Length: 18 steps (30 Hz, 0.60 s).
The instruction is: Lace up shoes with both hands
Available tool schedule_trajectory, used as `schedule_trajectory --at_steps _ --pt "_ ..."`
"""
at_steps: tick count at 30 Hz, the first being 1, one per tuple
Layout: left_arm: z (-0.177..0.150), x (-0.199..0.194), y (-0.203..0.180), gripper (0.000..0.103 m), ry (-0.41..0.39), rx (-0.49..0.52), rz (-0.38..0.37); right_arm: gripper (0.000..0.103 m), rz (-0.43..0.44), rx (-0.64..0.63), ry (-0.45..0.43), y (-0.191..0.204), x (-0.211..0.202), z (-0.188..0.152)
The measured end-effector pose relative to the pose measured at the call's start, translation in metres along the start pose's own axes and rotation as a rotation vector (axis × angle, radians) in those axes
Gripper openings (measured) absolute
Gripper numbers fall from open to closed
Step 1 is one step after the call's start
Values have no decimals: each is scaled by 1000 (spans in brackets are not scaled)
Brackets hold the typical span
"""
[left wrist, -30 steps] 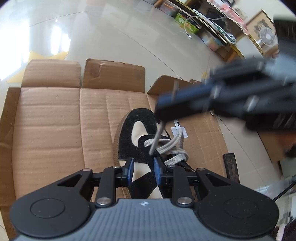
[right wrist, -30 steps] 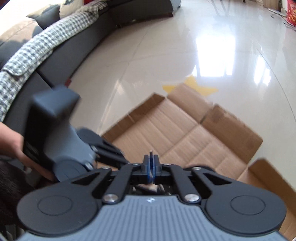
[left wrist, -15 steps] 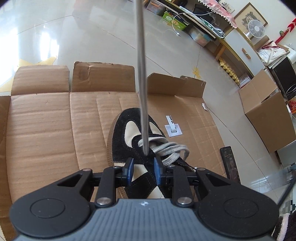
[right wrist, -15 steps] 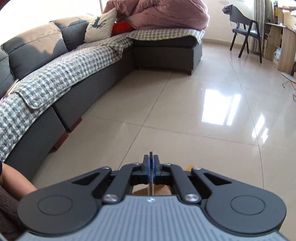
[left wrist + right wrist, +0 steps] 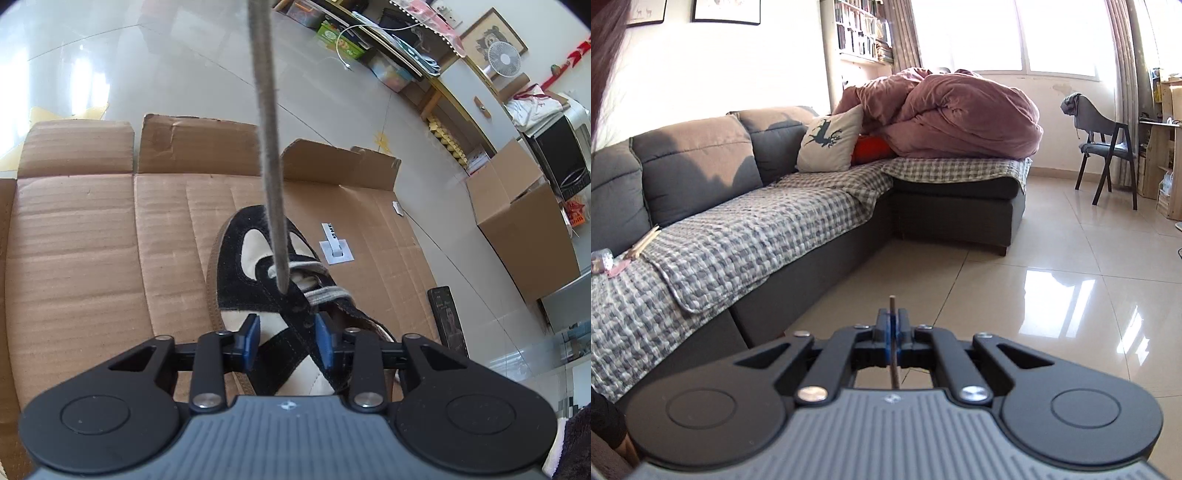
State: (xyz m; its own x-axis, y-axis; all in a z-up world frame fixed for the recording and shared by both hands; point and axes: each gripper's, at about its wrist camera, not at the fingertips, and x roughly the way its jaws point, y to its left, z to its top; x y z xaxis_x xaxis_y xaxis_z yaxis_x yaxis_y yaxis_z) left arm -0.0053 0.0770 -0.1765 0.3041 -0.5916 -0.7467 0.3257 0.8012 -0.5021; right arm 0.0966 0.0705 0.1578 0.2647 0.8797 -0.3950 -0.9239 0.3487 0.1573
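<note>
A black suede shoe (image 5: 236,258) with cream panels and a brown sole lies on flattened cardboard (image 5: 92,240) in the left wrist view. A grey lace (image 5: 267,129) runs taut from an eyelet on the shoe straight up out of the top of the frame. My left gripper (image 5: 286,334) sits low over the shoe's lacing area. Its jaws are opening, with the black eyelet flap between the blue pads (image 5: 252,334) and a gap showing on the left side. My right gripper (image 5: 893,328) is raised high and shut on the lace (image 5: 892,304), whose tip pokes up between the pads.
A dark phone (image 5: 447,317) and a white label (image 5: 336,247) lie at the cardboard's right. A closed cardboard box (image 5: 524,221) and low shelves stand beyond. The right wrist view faces a grey sofa (image 5: 738,229) with a checked cover, a chair (image 5: 1104,147) and glossy floor tiles.
My right gripper rose away from the shoe, drawing the lace up taut, and its view swung from the cardboard to the sofa. My left jaws spread wider around the shoe.
</note>
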Motion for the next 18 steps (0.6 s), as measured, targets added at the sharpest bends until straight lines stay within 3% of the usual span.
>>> schedule_trajectory --at_steps 13,18 --pt "0 -9 4 35 4 -34 -1 3 -13 32 146 -8 28 -47" --pt "1 -9 4 39 9 -35 9 9 -19 40 204 -7 36 -58"
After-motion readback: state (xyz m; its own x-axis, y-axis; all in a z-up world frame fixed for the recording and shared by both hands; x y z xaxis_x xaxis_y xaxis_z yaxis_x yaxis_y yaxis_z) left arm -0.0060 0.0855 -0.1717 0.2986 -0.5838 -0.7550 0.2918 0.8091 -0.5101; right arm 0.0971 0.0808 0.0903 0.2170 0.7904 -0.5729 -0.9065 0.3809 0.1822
